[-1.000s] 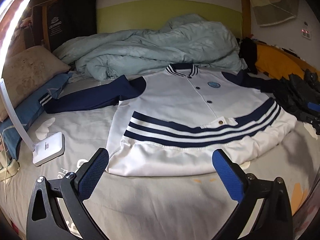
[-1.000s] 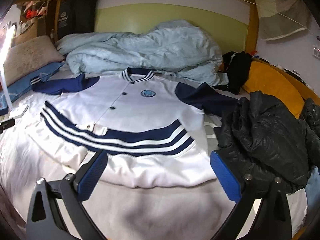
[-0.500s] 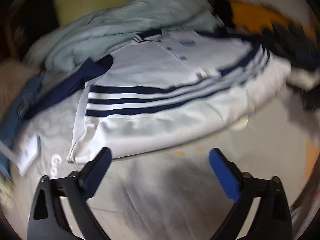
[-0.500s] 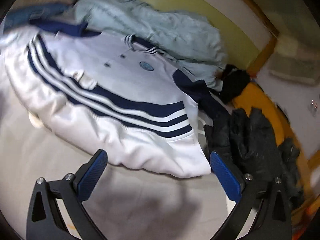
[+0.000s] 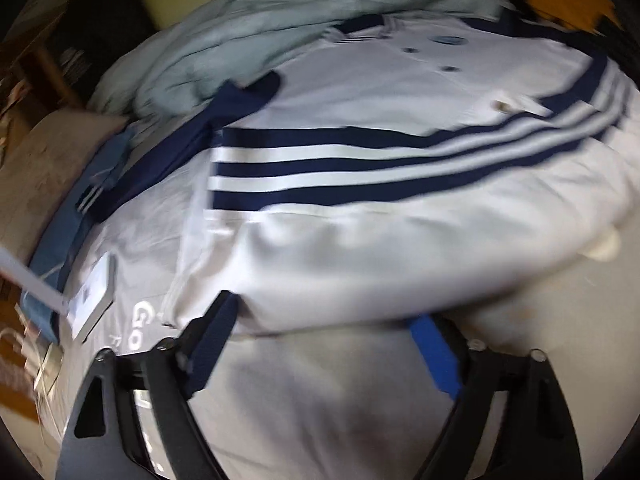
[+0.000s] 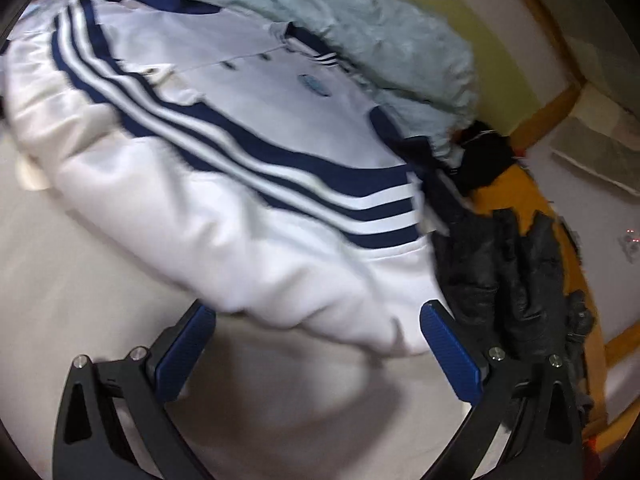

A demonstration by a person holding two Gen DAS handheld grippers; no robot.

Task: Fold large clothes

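Observation:
A white jacket point(image 5: 360, 248) with navy sleeves and navy stripes lies spread front-up on the grey bed sheet point(image 5: 340, 400). It also shows in the right wrist view point(image 6: 224, 216). My left gripper point(image 5: 324, 320) is open, its blue pads just at the jacket's bottom hem near the left corner. My right gripper point(image 6: 316, 316) is open, its pads at the hem near the jacket's right bottom corner. Neither holds anything. Both views are motion-blurred.
A crumpled pale blue duvet point(image 5: 280, 20) lies behind the jacket. A black jacket point(image 6: 508, 280) and an orange cloth point(image 6: 516, 196) lie right of it. A white lamp base point(image 5: 90, 300), a blue pillow point(image 5: 72, 220) and a beige pillow point(image 5: 36, 172) sit at the left.
Both grippers have moved forward and down toward the jacket's bottom hem, the left toward its left corner, the right toward its right corner. Both stay open.

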